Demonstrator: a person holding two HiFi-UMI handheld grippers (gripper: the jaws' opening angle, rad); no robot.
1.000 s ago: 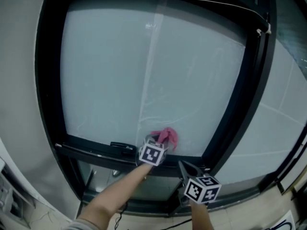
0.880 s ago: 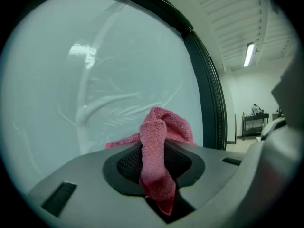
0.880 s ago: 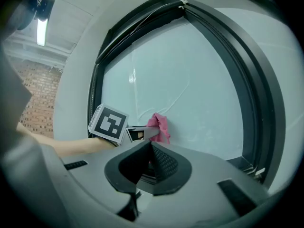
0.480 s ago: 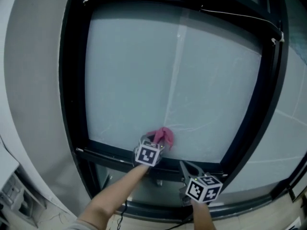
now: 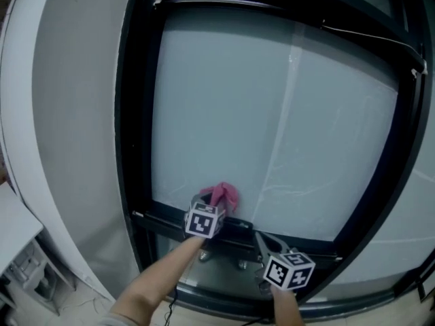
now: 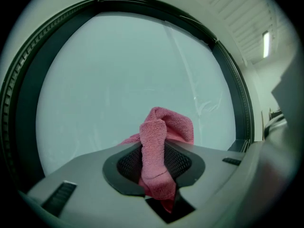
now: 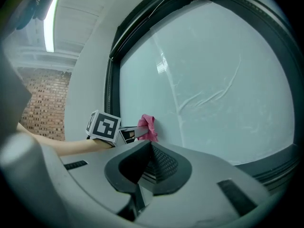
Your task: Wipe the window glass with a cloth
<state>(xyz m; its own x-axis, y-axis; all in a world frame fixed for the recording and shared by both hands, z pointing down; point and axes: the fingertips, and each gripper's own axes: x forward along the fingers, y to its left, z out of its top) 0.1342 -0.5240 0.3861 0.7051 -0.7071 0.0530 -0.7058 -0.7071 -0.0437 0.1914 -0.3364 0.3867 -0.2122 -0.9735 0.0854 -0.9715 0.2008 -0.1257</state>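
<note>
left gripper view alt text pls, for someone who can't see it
The left tool is shut on a pink cloth, its bunched end pointing at the pale window glass. A black frame curves around the pane.

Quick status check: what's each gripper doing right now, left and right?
Left gripper: jaws closed on the pink cloth.
Right gripper: jaws closed, holding nothing.

I am looking at a grey wall [image 5: 75, 114] curving down on my left, a brick wall [image 7: 42, 103] is showing farther off, and a ceiling light [image 7: 49, 18] is glowing overhead
</note>
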